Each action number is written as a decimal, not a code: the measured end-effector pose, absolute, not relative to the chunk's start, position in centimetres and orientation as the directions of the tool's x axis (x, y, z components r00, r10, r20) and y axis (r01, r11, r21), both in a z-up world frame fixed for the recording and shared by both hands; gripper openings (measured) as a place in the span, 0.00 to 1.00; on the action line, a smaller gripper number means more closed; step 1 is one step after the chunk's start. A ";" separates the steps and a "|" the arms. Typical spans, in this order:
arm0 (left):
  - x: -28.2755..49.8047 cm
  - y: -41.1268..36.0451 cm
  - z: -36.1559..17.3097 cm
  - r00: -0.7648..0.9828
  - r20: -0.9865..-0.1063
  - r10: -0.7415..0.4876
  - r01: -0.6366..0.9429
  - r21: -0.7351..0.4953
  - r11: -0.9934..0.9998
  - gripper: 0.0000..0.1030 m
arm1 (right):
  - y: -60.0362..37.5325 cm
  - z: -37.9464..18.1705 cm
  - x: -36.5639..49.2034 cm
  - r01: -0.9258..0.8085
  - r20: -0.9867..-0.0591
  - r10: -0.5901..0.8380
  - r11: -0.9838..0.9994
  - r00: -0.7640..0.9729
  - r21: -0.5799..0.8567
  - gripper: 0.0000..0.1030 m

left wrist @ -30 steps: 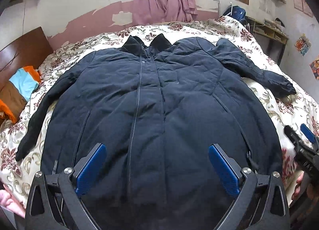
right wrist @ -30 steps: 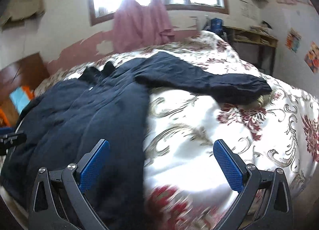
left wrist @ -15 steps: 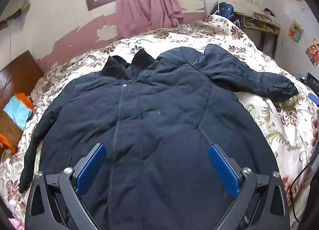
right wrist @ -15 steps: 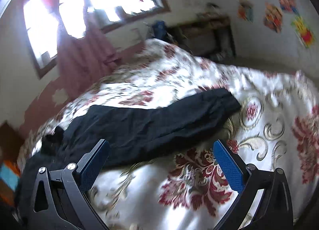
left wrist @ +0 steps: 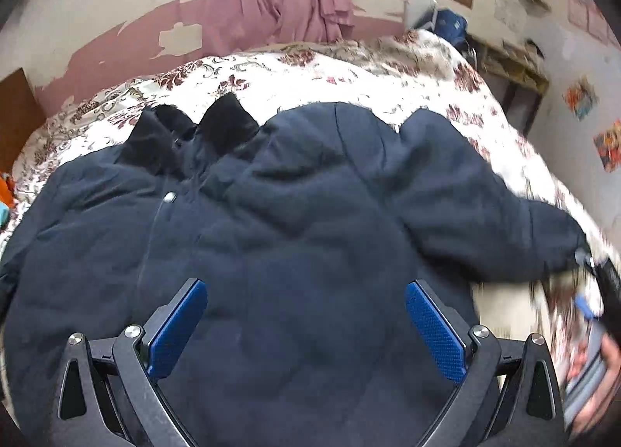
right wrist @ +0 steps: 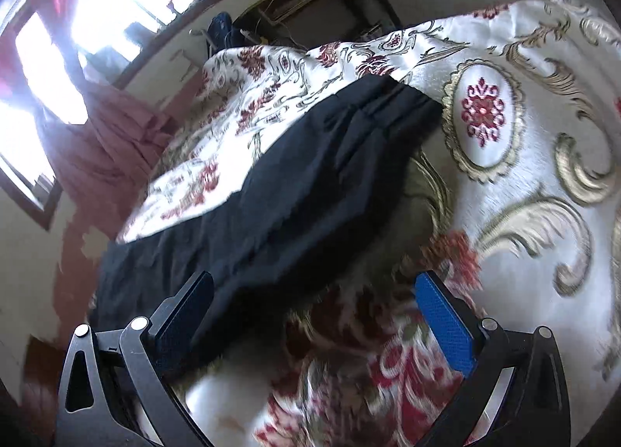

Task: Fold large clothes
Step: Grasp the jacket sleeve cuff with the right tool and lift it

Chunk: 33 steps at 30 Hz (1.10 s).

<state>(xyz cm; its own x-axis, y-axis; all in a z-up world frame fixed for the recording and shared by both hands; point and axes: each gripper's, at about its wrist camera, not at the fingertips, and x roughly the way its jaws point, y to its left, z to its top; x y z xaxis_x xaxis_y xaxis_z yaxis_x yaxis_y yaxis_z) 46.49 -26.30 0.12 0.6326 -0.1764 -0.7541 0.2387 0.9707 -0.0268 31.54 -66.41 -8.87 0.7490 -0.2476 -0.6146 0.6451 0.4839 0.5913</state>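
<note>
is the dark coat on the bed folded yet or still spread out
Spread out. The coat lies flat across the bedspread, its sleeve stretched sideways.

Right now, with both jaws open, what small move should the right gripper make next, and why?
Probably ease the right gripper forward and close on the sleeve. Its jaws stand open and empty just short of the cloth, and the sleeve lies stretched out across the bedspread, unfolded, away from the coat body.

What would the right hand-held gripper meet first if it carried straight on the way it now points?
Probably the jacket sleeve: it lies across the floral bedspread just ahead of the open right hand-held gripper. Depth is unclear; it may meet bedspread first.
</note>
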 end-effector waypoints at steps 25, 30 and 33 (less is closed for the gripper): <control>52.4 -27.7 -4.3 0.460 -0.853 -0.248 0.161 -0.194 0.968 1.00 | -66.3 -7.7 31.3 0.482 -0.316 -0.383 0.495 0.868 0.723 0.04; 49.5 -22.3 -1.1 0.513 -0.819 -0.257 0.175 -0.193 0.965 1.00 | -61.7 -2.0 30.3 0.453 -0.195 -0.429 0.658 0.882 0.602 0.04; 47.2 -17.0 0.7 0.557 -0.801 -0.218 0.151 -0.161 0.975 1.00 | -56.6 1.4 29.6 0.438 -0.137 -0.423 0.785 0.896 0.438 0.04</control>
